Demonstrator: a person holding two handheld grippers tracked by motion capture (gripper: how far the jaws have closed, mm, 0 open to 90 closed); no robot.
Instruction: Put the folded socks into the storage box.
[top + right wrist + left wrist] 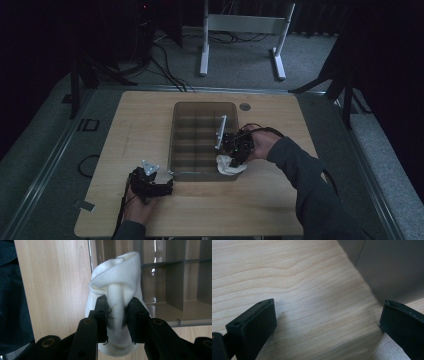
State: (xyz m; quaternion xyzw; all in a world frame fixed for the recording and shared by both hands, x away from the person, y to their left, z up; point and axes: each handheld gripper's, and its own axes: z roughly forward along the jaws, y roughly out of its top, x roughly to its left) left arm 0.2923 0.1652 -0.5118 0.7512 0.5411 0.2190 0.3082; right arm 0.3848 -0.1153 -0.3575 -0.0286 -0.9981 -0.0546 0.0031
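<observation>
Two grippers are at work on a wooden table [140, 130], one each side of the near end of a clear divided box [202, 107]. The right gripper [117, 305] has its jaws closed narrow on a white sock [119, 275], pinching a fold of it; the cloth bunches upright above the jaws. In the high view the sock [231, 165] sits at the near right corner of the box, at or over the rim; whether it rests on the rim cannot be told. A white strip [220, 131], possibly a loose divider, stands tilted in the right column of compartments, just far of the right gripper [239, 147].

The left gripper [150, 182] lies on the table just beside the near left corner of the box, jaws wide and holding nothing; its own view shows the grey box wall [392, 267] close to one jaw.

Judgement: the step in hand is placing the sock into a near right compartment. To do it well, carry the sock clear above the rim, centre it over one cell, lower until the cloth is below the dividers, then open. Keep clear of the tilted strip. The left gripper is well placed to steady the box corner should the box slide
</observation>
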